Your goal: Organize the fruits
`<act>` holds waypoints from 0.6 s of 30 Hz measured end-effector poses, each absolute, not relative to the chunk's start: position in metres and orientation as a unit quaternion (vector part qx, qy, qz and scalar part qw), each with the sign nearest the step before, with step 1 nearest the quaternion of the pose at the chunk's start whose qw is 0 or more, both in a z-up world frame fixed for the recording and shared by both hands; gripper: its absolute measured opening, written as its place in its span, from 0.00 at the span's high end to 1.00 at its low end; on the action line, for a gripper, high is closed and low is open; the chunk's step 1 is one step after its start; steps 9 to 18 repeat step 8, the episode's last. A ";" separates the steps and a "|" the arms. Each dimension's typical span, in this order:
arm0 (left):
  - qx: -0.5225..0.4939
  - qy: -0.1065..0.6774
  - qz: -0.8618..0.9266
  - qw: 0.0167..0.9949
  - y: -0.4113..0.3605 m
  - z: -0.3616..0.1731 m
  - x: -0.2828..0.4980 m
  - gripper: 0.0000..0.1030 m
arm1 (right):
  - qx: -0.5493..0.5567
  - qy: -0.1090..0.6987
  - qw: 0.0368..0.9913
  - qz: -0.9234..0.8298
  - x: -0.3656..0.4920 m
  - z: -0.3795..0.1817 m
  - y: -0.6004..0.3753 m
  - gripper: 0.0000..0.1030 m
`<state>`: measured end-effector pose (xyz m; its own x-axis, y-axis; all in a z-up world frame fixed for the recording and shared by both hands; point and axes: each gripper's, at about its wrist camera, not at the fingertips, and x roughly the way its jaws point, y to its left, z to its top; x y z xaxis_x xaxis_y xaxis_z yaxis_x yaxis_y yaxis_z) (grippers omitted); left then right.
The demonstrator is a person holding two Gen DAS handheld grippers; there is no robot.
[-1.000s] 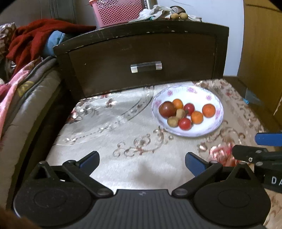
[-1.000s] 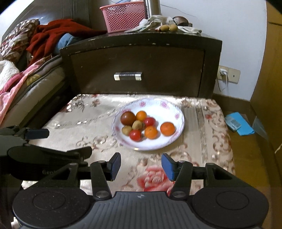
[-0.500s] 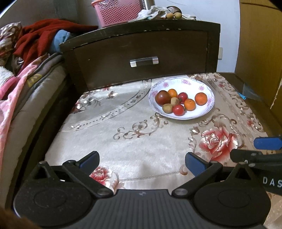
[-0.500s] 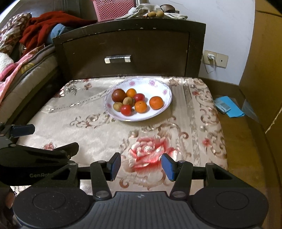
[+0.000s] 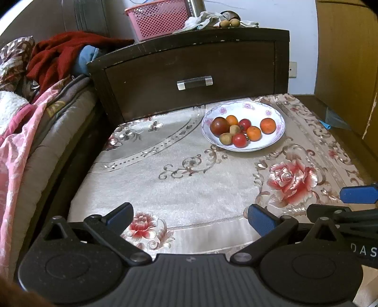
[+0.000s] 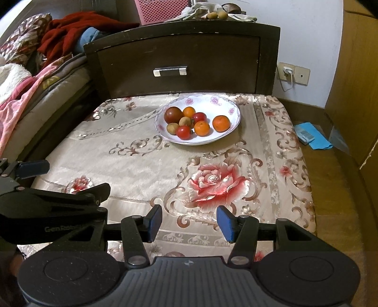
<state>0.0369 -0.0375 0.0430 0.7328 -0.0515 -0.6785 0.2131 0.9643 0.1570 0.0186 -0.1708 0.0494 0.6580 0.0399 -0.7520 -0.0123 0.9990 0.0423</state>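
A white floral plate [image 5: 271, 111] [image 6: 226, 106] sits at the far side of a cloth-covered stool, near the dark cabinet. It holds several small fruits: a dark red tomato [image 5: 218, 125] [image 6: 173, 114], oranges [image 5: 268, 125] [image 6: 221, 123], red cherry tomatoes [image 5: 239, 140] [image 6: 184, 132] and brownish kiwis [image 5: 225, 138] [image 6: 172, 128]. My left gripper [image 5: 190, 216] is open and empty over the stool's near edge. My right gripper [image 6: 189, 220] is open and empty, also at the near edge, right of the left one.
A dark wooden cabinet [image 5: 193, 70] with a drawer handle [image 6: 170, 70] stands behind the stool. A pink basket [image 5: 158, 19], cloth and two small fruits [image 5: 229, 23] lie on top. Bedding [image 5: 35, 99] is at the left. A blue item [image 6: 311, 137] lies on the floor at the right.
Both grippers have pulled back and up from the plate, so more of the cloth shows. Both stay open and empty. The fruits have not moved.
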 end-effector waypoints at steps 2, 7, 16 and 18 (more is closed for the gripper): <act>0.113 0.356 -0.070 0.925 -0.037 0.043 0.035 0.00 | 0.018 0.412 0.911 0.014 0.017 0.050 -0.170 0.54; 0.116 0.353 -0.070 0.926 -0.037 0.044 0.034 0.00 | 0.018 0.410 0.912 0.015 0.014 0.051 -0.170 0.54; 0.117 0.353 -0.069 0.926 -0.037 0.043 0.033 0.00 | 0.018 0.411 0.911 0.015 0.014 0.051 -0.170 0.54; 0.117 0.353 -0.069 0.926 -0.037 0.043 0.033 0.00 | 0.018 0.411 0.911 0.015 0.014 0.051 -0.170 0.54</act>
